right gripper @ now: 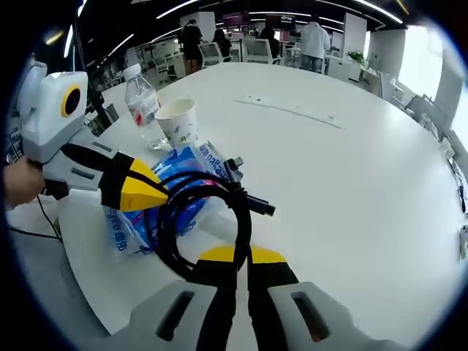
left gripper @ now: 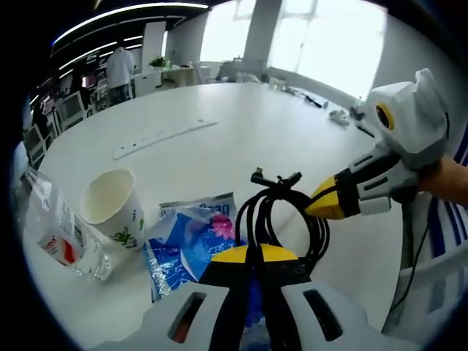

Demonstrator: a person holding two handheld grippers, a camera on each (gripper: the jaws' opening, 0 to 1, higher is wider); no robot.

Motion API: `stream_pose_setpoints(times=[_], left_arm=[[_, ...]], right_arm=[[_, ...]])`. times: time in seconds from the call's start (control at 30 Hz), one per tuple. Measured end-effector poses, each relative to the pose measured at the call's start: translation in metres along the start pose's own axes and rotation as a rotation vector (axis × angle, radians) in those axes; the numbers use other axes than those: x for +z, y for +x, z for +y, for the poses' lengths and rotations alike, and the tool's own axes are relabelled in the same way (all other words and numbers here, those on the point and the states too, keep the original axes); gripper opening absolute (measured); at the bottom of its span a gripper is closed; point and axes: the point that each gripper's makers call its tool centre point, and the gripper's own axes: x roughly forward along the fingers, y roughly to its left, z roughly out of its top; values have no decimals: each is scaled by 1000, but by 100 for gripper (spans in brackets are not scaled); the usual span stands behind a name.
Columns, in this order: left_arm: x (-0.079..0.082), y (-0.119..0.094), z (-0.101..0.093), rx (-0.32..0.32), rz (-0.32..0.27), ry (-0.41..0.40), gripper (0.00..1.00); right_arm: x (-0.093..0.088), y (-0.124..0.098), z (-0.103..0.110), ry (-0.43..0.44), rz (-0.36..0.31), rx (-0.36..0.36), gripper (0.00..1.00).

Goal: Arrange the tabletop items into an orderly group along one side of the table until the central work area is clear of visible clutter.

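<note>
Both grippers pinch the black cable (left gripper: 281,212), the left gripper (left gripper: 254,254) at 6 o'clock and the right gripper (left gripper: 322,206) at 3 o'clock, apparently keeping the coil tidy. It lies on the blue packet (left gripper: 186,241), near cup (left gripper: 110,205) and bottle (left gripper: 55,234).

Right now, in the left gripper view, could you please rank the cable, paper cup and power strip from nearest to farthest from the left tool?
1. Cable, coiled right at the left tool.
2. Cup, left, beside the bottle.
3. Power strip, far, mid-table.
</note>
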Motion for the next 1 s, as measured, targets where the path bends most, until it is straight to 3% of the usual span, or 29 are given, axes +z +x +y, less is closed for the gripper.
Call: stream_pose_setpoints(times=[0.3,0.63,1.0], left_arm=[[8,12,-36,-43,-1,25,0],[15,40,-81,-113,11,39,0],[21,77,-102,-132,8,24,0]], right_arm=[[-20,-25,-24,14,9,-28,0],[-48,-52,-61,38,37,-64,0],[-68,-51,-98,37,85,-78,0]])
